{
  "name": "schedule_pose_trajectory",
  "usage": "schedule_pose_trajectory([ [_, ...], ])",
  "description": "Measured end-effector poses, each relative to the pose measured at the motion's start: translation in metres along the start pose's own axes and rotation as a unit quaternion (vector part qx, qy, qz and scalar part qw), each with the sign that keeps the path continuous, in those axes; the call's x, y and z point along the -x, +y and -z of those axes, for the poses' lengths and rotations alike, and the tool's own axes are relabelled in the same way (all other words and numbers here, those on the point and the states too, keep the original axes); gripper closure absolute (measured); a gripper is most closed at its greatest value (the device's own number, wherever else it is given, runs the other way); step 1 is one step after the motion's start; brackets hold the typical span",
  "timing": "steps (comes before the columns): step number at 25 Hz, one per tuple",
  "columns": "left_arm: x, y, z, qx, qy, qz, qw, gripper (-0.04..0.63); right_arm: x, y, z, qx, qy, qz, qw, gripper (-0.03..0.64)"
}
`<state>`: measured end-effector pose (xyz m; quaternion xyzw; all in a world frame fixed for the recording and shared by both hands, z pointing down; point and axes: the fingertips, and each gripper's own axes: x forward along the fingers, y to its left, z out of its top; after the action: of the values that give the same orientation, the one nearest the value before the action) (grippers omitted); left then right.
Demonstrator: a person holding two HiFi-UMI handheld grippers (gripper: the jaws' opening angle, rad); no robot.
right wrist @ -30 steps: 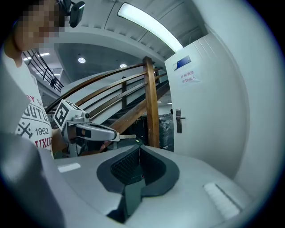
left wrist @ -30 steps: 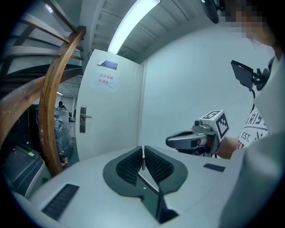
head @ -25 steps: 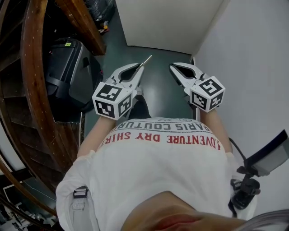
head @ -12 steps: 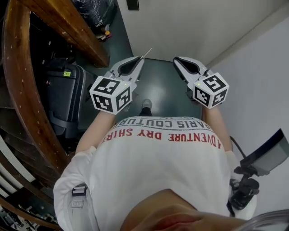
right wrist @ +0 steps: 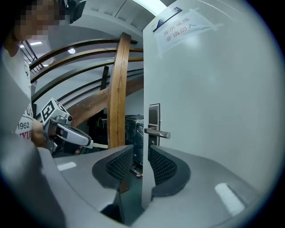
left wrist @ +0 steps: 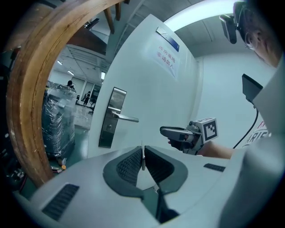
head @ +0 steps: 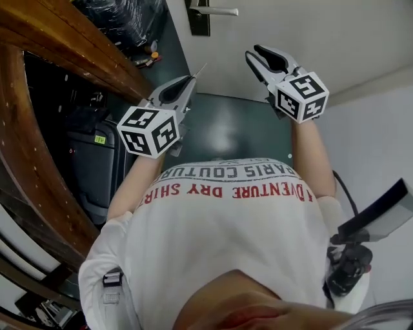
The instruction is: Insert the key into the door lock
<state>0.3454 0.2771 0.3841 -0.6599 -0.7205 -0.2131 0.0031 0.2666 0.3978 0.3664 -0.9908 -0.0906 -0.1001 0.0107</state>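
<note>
The white door [head: 284,26] stands ahead, with a dark lock plate [head: 199,16] and a silver lever handle [head: 217,11] at the top of the head view. My left gripper [head: 191,78] is shut on a thin silver key [left wrist: 143,156] that sticks out forward and stays short of the lock plate [left wrist: 110,118]. My right gripper [head: 253,53] is raised to the right of it, nearer the door. Its jaws are opening with nothing between them, and through the gap of the right gripper [right wrist: 141,156] I see the door edge and the handle [right wrist: 156,132].
A curved wooden stair beam [head: 71,45] and a black suitcase [head: 90,174] crowd the left side. A wrapped pallet [left wrist: 58,120] stands beyond the door's edge. A paper notice [left wrist: 167,55] hangs on the door. A grey wall [head: 381,129] closes the right.
Both grippers have moved forward toward the door with the person. The lock plate and handle have come into the head view. The right gripper has risen, and its jaws have parted.
</note>
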Motion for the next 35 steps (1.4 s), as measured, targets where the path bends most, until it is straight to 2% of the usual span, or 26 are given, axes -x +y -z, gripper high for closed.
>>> schedule_pose_trajectory([
  [4, -0.015, 0.021, -0.004, 0.030, 0.000, 0.002, 0.9996, 0.572, -0.037, -0.025, -0.006, 0.022, 0.007, -0.008, 1.000, 0.498],
  [11, -0.048, 0.052, -0.010, 0.078, 0.001, -0.002, 0.9970, 0.572, -0.099, -0.078, -0.014, 0.017, 0.007, -0.020, 1.000, 0.437],
  [16, -0.073, 0.069, -0.017, 0.113, -0.009, -0.002, 0.9936, 0.572, -0.124, -0.090, -0.013, 0.013, 0.002, -0.041, 0.999, 0.437],
  [21, -0.093, 0.088, -0.012, 0.166, -0.016, -0.007, 0.9860, 0.572, -0.136, -0.091, -0.008, 0.017, -0.004, -0.062, 0.998, 0.457],
  [25, -0.099, 0.095, -0.015, 0.191, -0.029, -0.009, 0.9811, 0.572, -0.135, -0.092, -0.008, 0.015, -0.001, -0.067, 0.998, 0.463],
  [28, -0.107, 0.102, -0.021, 0.251, -0.057, -0.003, 0.9664, 0.572, -0.135, -0.091, -0.007, 0.011, 0.002, -0.069, 0.998, 0.465],
  [32, -0.124, 0.114, -0.032, 0.345, -0.117, 0.008, 0.9312, 0.572, -0.136, -0.091, -0.008, 0.010, 0.007, -0.068, 0.998, 0.465],
  [35, -0.140, 0.125, -0.030, 0.378, -0.143, 0.005, 0.9147, 0.572, -0.135, -0.091, -0.008, 0.007, 0.010, -0.070, 0.997, 0.466],
])
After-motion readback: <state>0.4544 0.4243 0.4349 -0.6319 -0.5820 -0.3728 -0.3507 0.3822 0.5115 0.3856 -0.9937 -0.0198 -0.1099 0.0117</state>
